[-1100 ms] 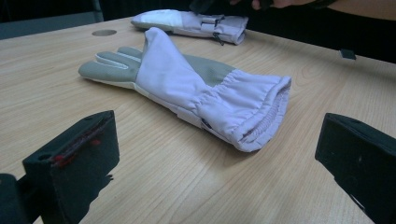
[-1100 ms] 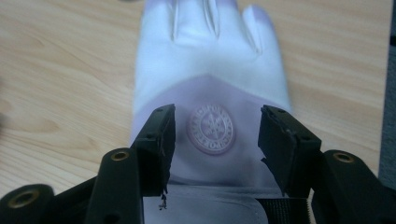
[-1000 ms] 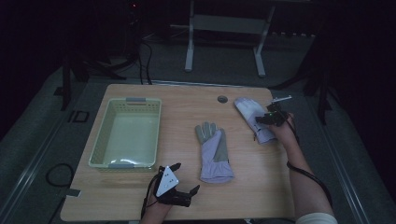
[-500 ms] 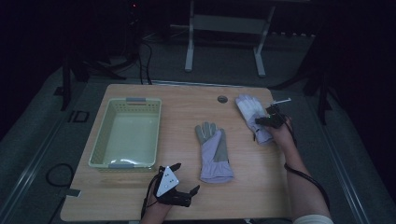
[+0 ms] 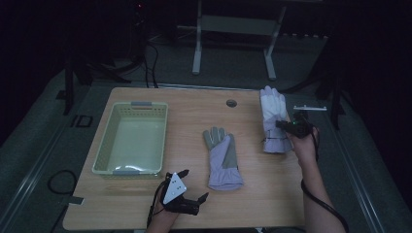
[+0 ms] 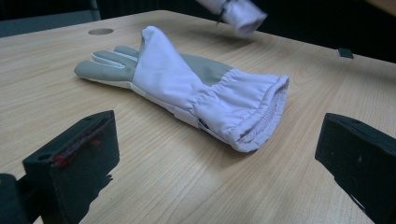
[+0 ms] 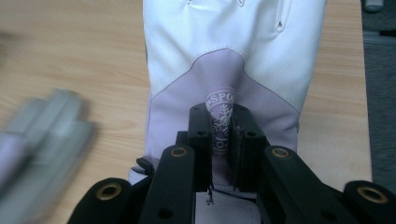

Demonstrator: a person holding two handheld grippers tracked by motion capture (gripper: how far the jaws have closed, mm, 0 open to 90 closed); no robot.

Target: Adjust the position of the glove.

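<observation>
The right gripper [image 7: 222, 140] is clamped on the cuff fabric of the far glove [image 5: 273, 116] at the table's [image 5: 252, 204] right side, a pinch suited to lifting it. The near glove [image 5: 222, 158] lies flat mid-table, the basket [image 5: 99, 160] to its left. The left gripper [image 5: 187, 187], jaws apart and empty, waits at the near edge. The right gripper view confirms the pinch; the left gripper view shows that glove's cuff raised off the wood.
</observation>
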